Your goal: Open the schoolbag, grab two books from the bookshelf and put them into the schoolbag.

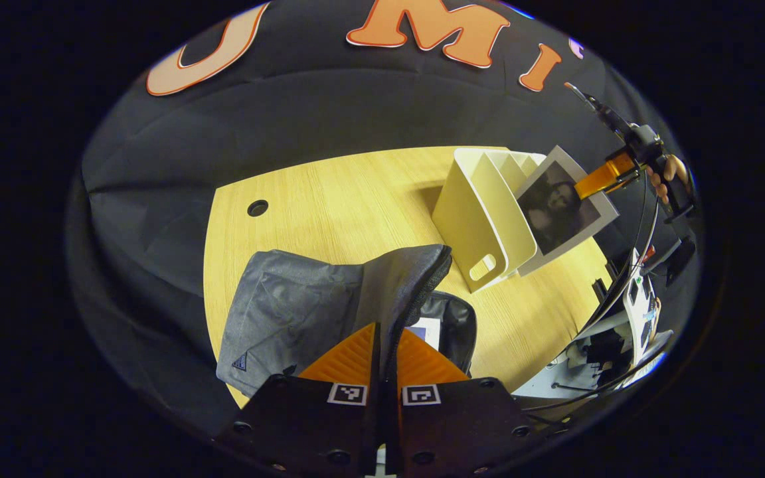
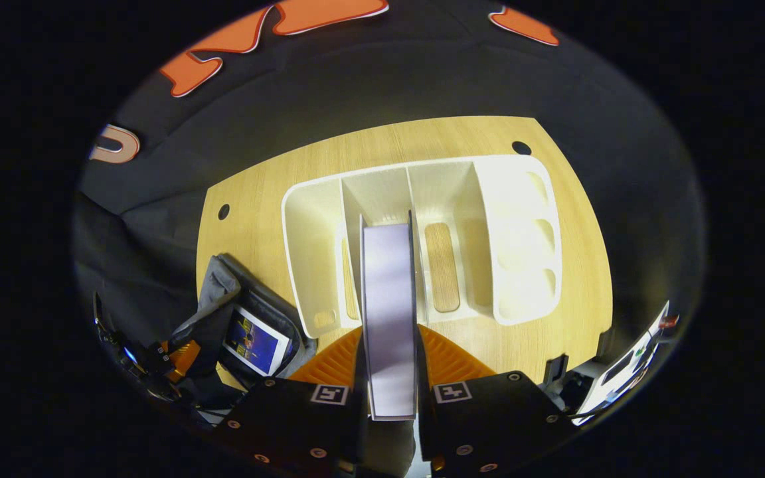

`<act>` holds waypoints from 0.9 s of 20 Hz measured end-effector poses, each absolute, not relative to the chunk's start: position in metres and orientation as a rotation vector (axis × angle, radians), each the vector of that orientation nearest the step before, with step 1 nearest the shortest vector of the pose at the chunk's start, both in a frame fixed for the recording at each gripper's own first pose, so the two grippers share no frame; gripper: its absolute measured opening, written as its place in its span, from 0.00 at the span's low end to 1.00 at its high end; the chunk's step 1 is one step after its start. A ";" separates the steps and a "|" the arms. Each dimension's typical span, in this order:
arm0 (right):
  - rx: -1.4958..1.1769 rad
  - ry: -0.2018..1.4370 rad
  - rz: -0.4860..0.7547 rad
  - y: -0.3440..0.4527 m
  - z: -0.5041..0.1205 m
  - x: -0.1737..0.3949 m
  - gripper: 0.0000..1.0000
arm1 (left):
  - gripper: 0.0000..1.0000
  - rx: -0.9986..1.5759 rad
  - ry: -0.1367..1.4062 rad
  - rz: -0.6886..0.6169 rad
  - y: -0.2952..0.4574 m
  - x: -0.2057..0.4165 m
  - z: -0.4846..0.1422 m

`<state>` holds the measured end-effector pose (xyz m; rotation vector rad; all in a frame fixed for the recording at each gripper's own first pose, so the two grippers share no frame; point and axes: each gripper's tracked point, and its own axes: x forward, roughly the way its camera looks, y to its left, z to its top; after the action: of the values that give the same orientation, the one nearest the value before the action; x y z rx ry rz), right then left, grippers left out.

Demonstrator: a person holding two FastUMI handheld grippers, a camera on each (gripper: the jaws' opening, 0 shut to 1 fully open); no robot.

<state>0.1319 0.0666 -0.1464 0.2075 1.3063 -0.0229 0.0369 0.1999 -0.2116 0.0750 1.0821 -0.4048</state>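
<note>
1. A light wooden tabletop [image 2: 269, 186] with round cable holes is seen in both views, backed by the booth's black cloth wall [image 1: 329, 106]
2. A white plastic bookshelf with upright dividers [image 2: 515, 219] stands on the far right part of the tabletop in the left gripper view
3. A grey fabric schoolbag [image 1: 289, 305] lies near the left gripper [image 1: 384, 358], its mouth held open; a book with a dark blue cover [image 2: 256, 345] is seen inside it in the right gripper view
4. The left gripper is clenched on the flap edge of the schoolbag, both fingers pressed on the fabric
5. The right gripper [image 2: 390, 372] is clamped on a thin book with a pale cover [image 2: 389, 312], held upright at the near edge of the bookshelf
6. In the left gripper view that thin book [image 1: 565, 209] shows a dark portrait cover just beside the bookshelf
7. Office clutter and cables [image 1: 628, 325] are seen beyond the right edge of the tabletop
</note>
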 end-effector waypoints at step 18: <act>0.462 1.241 -0.159 0.094 -0.136 0.017 0.31 | 0.05 0.154 1.062 -0.619 0.198 0.027 -0.215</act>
<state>0.0167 0.0939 -0.1356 0.4621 1.2414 -0.1587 0.0268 0.1977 -0.2150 0.1545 1.0620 -0.6195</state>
